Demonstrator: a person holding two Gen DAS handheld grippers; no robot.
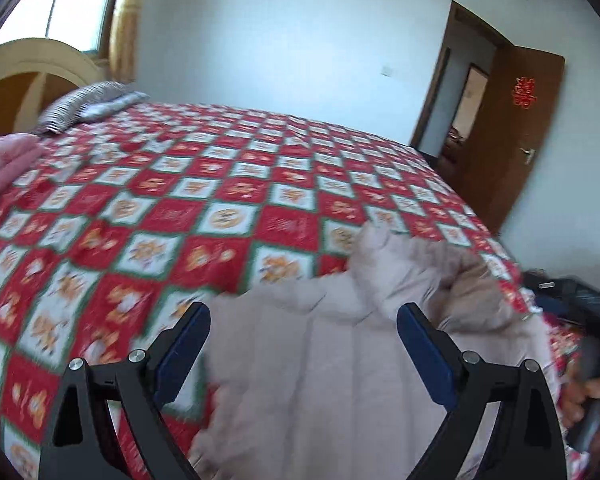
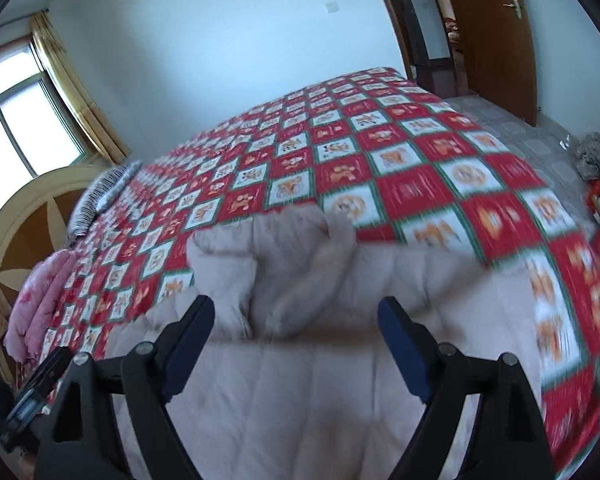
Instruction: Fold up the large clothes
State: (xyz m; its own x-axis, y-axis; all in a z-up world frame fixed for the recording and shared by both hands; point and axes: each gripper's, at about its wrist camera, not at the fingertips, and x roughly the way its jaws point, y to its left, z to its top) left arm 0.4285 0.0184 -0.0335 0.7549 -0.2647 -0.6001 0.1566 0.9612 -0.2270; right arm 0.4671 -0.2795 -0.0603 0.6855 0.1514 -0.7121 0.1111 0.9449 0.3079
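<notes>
Beige, quilted and puffy — a large padded coat [image 2: 300, 380] lay spread on the near part of the bed [image 2: 420, 152], over a red-and-white checked bedspread [image 1: 204, 216], with a bunched, fur-trimmed hood [image 2: 300, 264] turned up at the far end. Hung above the coat with jaws spread wide and nothing between the blue pads: the left tool [image 1: 303, 336], seen in the left wrist view. Likewise released and gaping over the quilted fabric, pads clear of it, apart from any grasp: the right tool [image 2: 296, 328]. Glimpsed at the right edge of the left wrist view, a hand [image 1: 588, 400] wrapped round a dark handle. Folded in a pile at the bed's left side, near the wooden headboard [image 2: 28, 216] — a pink quilted garment [image 2: 36, 304]. Propped by the headboard, a striped pillow [image 1: 80, 106]. Beyond the bed, a pale wall, a window with yellow curtains [image 2: 72, 84] and an open brown door [image 1: 512, 136] bearing a red paper ornament [image 1: 524, 92]. Blurred throughout, both views.
</notes>
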